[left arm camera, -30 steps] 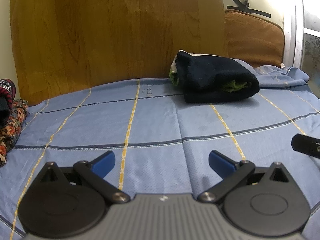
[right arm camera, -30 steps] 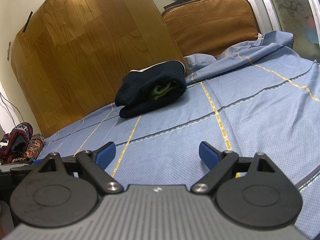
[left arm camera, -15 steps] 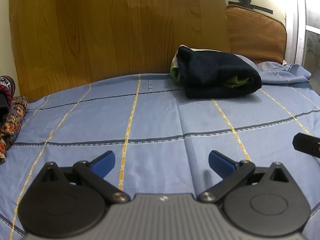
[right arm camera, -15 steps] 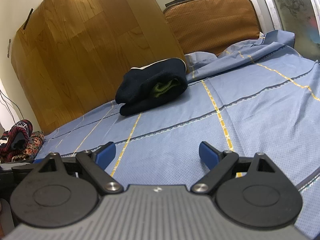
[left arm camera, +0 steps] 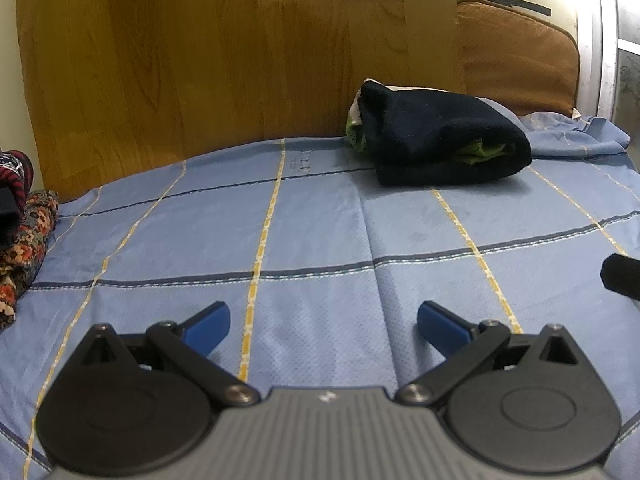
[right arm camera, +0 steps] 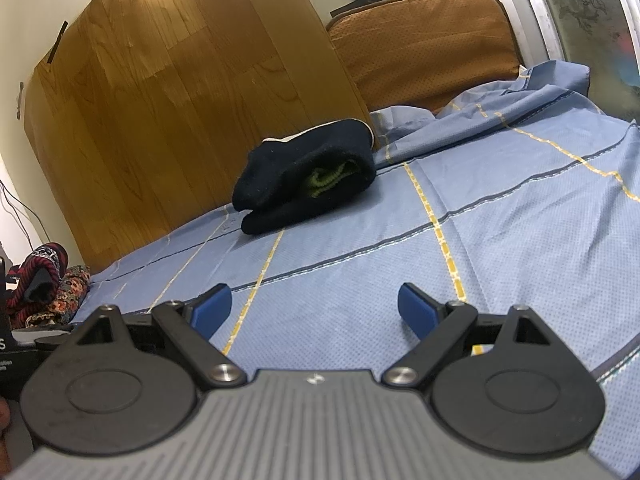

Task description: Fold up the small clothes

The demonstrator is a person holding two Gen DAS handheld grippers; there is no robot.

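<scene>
A folded dark navy garment (left arm camera: 440, 140) with green fabric showing inside lies on the blue checked sheet (left arm camera: 320, 232) near the wooden headboard; it also shows in the right wrist view (right arm camera: 308, 172). A heap of red striped and floral clothes (left arm camera: 20, 220) sits at the left edge, also in the right wrist view (right arm camera: 44, 284). My left gripper (left arm camera: 322, 324) is open and empty, low over the sheet. My right gripper (right arm camera: 314, 310) is open and empty, low over the sheet; part of it shows at the right edge of the left wrist view (left arm camera: 622, 276).
A wooden board (left arm camera: 240, 60) stands behind the bed. A brown cushion (right arm camera: 424, 44) leans at the back right. The sheet is rumpled at the far right (right arm camera: 532, 92). A window frame (right arm camera: 560, 0) lies to the right.
Both views have tilted and shifted slightly; the folded navy garment sits a little lower in the left view. Both grippers stay open and empty.
</scene>
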